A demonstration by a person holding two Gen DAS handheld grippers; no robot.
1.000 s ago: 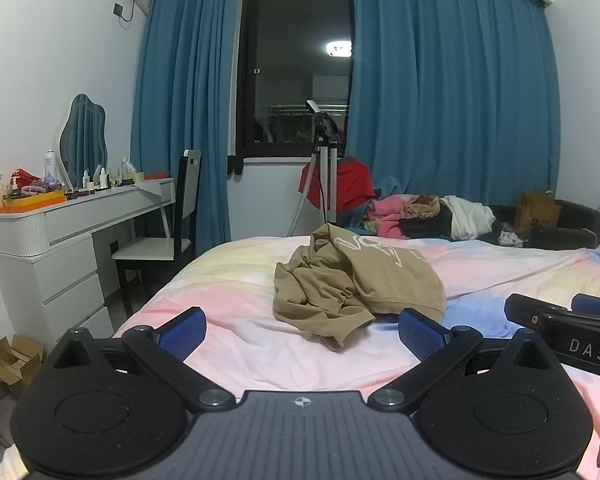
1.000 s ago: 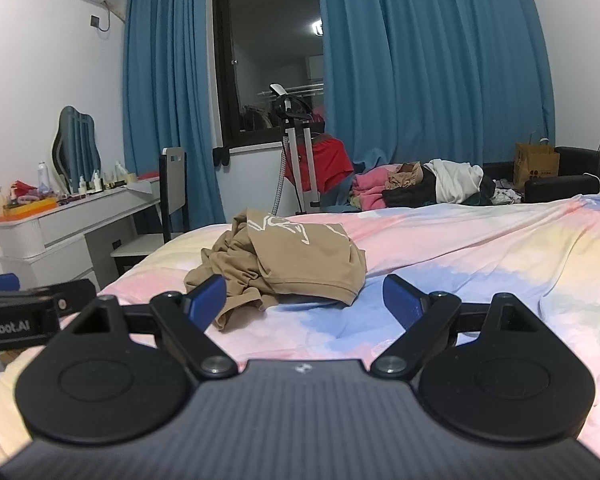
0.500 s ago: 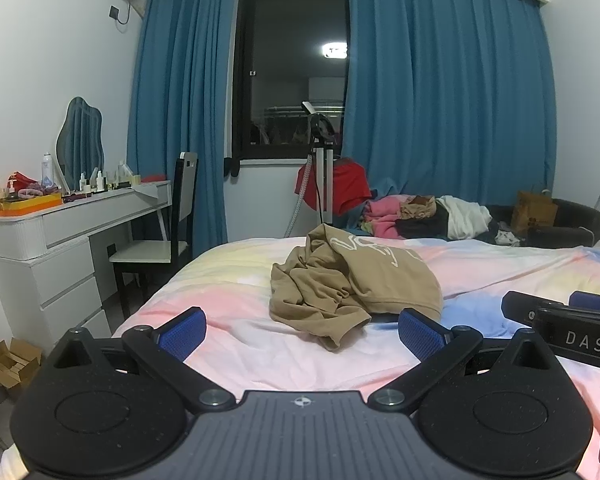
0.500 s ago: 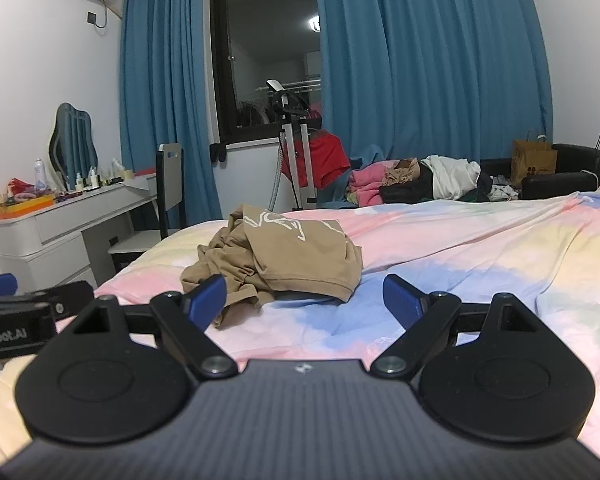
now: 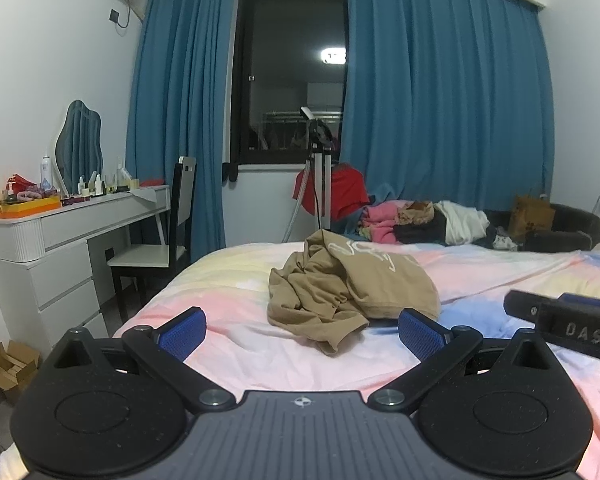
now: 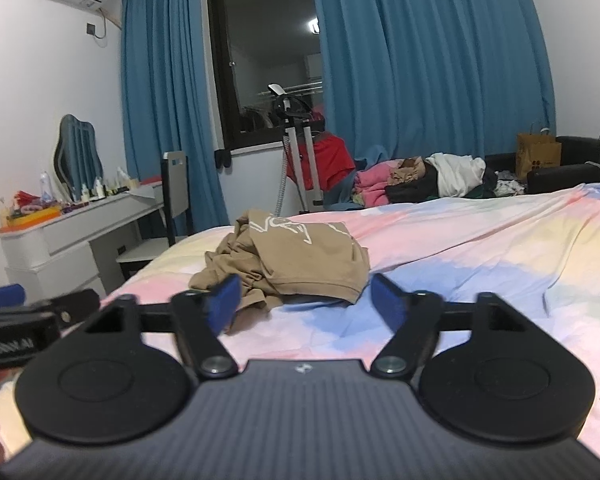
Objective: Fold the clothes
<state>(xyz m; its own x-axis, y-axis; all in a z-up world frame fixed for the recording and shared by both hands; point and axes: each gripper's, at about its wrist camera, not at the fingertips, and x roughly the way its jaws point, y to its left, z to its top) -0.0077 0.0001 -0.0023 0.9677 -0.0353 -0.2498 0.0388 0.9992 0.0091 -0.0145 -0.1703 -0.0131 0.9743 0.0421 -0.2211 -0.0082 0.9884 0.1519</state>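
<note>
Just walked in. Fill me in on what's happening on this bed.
A person holds a two-finger gripper in each hand, about to fold clothes. A crumpled tan sweatshirt with white lettering lies in a heap on the pastel rainbow bedsheet, not yet spread out. The left gripper and the right gripper are both open and empty, pointed at the sweatshirt from the near side, short of it. Nothing has been grasped. More clothes are piled beyond the bed.

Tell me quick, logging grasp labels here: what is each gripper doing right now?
Left gripper: open, holding nothing, short of the tan garment.
Right gripper: open, holding nothing, short of the garment too.
</note>
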